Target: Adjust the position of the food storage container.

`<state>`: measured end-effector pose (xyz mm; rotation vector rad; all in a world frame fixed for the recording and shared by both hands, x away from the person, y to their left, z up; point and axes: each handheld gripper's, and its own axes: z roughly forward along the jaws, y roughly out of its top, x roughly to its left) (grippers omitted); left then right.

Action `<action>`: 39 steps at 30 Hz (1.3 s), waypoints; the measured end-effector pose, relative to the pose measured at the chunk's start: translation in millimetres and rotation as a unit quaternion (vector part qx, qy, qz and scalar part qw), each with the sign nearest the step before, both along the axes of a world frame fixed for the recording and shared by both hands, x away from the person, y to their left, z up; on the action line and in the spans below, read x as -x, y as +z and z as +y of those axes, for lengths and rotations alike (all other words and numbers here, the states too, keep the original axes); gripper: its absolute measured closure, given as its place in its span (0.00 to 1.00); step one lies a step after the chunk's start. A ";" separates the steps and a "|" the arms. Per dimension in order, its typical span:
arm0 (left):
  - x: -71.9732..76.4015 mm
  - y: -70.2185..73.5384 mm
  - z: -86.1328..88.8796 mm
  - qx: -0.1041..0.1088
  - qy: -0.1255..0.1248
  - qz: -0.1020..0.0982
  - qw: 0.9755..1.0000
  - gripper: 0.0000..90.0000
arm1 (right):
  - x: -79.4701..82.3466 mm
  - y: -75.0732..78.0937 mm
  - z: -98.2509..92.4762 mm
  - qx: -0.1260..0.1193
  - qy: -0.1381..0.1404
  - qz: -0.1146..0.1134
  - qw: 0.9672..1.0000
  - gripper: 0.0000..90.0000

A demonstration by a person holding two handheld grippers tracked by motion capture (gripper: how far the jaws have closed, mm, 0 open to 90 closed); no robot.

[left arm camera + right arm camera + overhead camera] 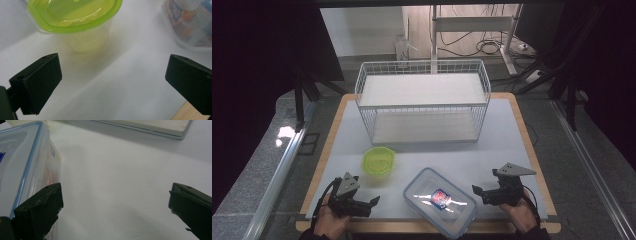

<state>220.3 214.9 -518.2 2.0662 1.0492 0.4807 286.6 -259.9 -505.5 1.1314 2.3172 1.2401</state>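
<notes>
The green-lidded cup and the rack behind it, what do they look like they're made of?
The green-lidded cup looks like thin, glossy plastic: its wall is see-through and the lid is translucent with bright reflections. The rack looks like white-coated metal wire, a fine open grid, holding flat pale shelf boards of unclear material.

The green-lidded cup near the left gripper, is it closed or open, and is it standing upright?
Closed and upright. The green lid sits flat over the rim of the cup, and the clear body below it stands on the white table.
</notes>
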 end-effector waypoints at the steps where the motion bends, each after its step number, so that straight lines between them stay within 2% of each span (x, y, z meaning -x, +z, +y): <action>1: 0.2 0.2 -0.2 -0.002 -0.001 -0.002 1.000 0.01 | -0.4 -0.3 -0.3 -0.001 -0.001 0.002 1.000 0.00; 6: 0.2 -0.3 -1.7 -0.003 0.002 -0.003 1.000 0.00 | -0.9 0.0 -1.0 -0.004 -0.006 0.006 1.000 0.00; 15: 2.0 2.8 0.2 0.016 -0.012 -0.012 1.000 0.00 | -0.5 0.2 0.9 -0.004 0.007 0.026 1.000 0.00; 21: 5.6 6.9 -2.1 0.021 -0.020 -0.029 0.999 0.08 | 0.7 3.0 2.3 0.003 0.002 0.024 1.000 0.00; 23: 6.8 9.4 -2.9 0.032 -0.025 -0.032 0.999 0.13 | 0.7 3.2 2.6 0.000 0.001 0.025 1.000 0.01; 25: 7.9 13.2 -4.6 0.039 -0.030 -0.037 0.998 0.24 | 0.5 3.7 2.6 0.000 -0.002 0.026 1.000 0.02; 29: 4.6 23.2 -11.3 0.046 -0.035 -0.041 0.997 0.60 | -0.3 4.0 1.8 -0.001 -0.007 0.027 1.000 0.04; 31: -2.8 27.4 -16.2 0.052 -0.033 -0.033 0.998 0.78 | -0.5 4.7 1.7 -0.004 -0.008 0.027 1.000 0.05; 32: -7.4 28.7 -18.9 0.056 -0.033 -0.033 0.997 0.83 | -0.7 4.9 1.8 -0.004 -0.007 0.026 1.000 0.05; 34: -12.1 29.8 -21.7 0.059 -0.034 -0.031 0.997 0.93 | -1.2 5.0 1.9 -0.004 -0.007 0.026 1.000 0.06; 36: -27.7 32.7 -32.7 0.046 -0.029 -0.023 0.998 0.96 | -1.9 4.9 1.9 -0.004 -0.004 0.024 1.000 0.07; 39: -35.9 34.5 -37.4 0.042 -0.030 -0.019 0.998 0.98 | -2.7 5.0 2.1 -0.006 -0.002 0.025 1.000 0.07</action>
